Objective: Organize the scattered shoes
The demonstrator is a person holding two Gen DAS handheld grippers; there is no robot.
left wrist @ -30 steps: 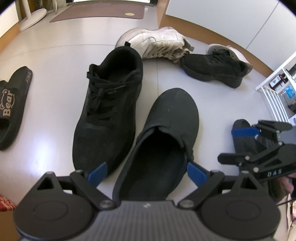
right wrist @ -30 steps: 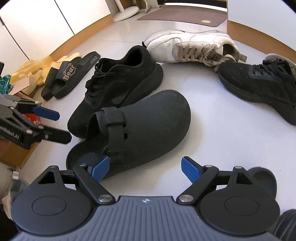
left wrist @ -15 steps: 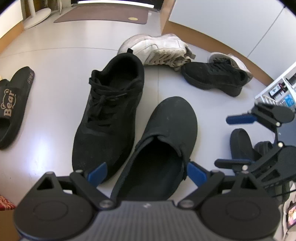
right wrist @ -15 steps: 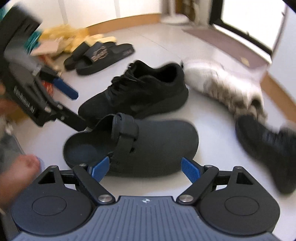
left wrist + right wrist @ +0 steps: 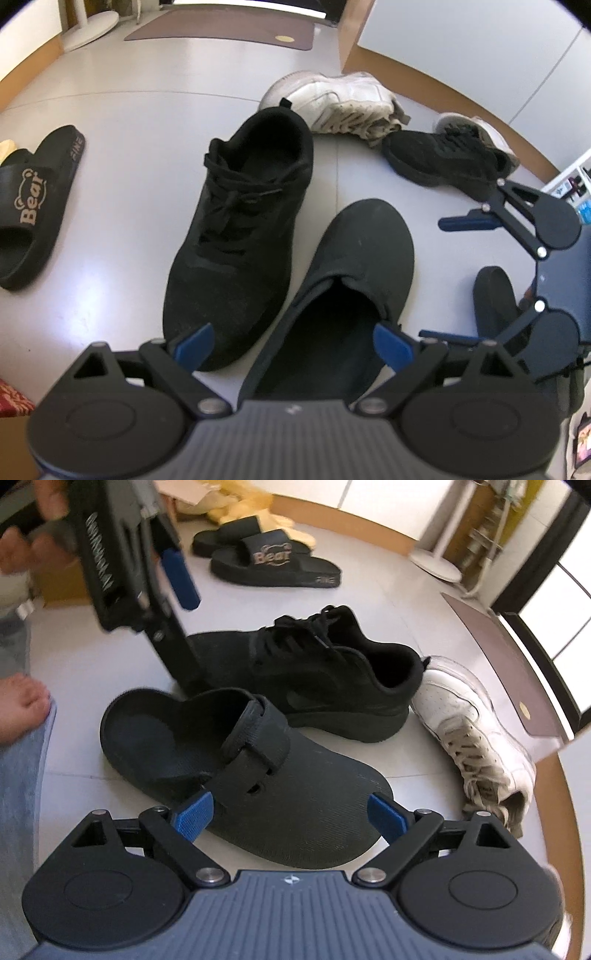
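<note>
While you are hovering the left gripper (image 5: 293, 341) and right gripper (image 5: 291, 810), both spread wide and holding nothing, the black clog (image 5: 258, 771) is lying on the floor (image 5: 110, 155) just right of the black sneaker (image 5: 243, 229). Be pinching one sidewall near the strap (image 5: 258, 742), clear of the sneaker.

Bare floor (image 5: 110, 155) lies open leftward; the black sneaker (image 5: 240, 236) crowds the clog (image 5: 354, 280) on that side.
</note>
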